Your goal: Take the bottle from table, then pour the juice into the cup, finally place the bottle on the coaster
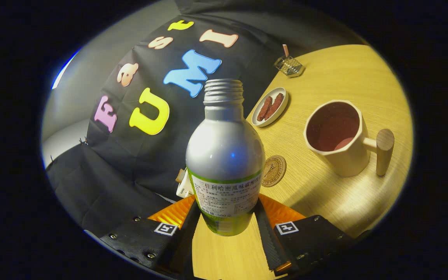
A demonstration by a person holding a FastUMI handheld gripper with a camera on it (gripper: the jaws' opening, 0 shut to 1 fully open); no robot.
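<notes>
Tool: your tool (227, 217) is closed around the lower body of the bottle, one finger pressing on each side of the label, so you have it firmly between both fingers.
Bottle: the bottle (224, 155) is silver with a green-edged label; it sits between your fingers, its threaded neck uncapped and pointing away from you. Its base appears clear of the bench, though you cannot be sure of that from this angle.
View tilt: the whole scene leans, so the bench (344, 70) slopes up to your right beyond the fingers.
Cup: the cup (336, 136) stands on the bench to the right of the bottle and beyond your right finger, cream outside and dark red inside, with a round wooden handle on its right side.
Coaster: the coaster (273, 171) is a round brown disc lying flat on the bench, just behind the bottle's right shoulder, between bottle and cup.
Dish: a small white dish (270, 107) with two reddish-brown pieces lies farther off, beyond the coaster.
Wire holder: a little wire holder (288, 64) sits near the far edge of the bench.
</notes>
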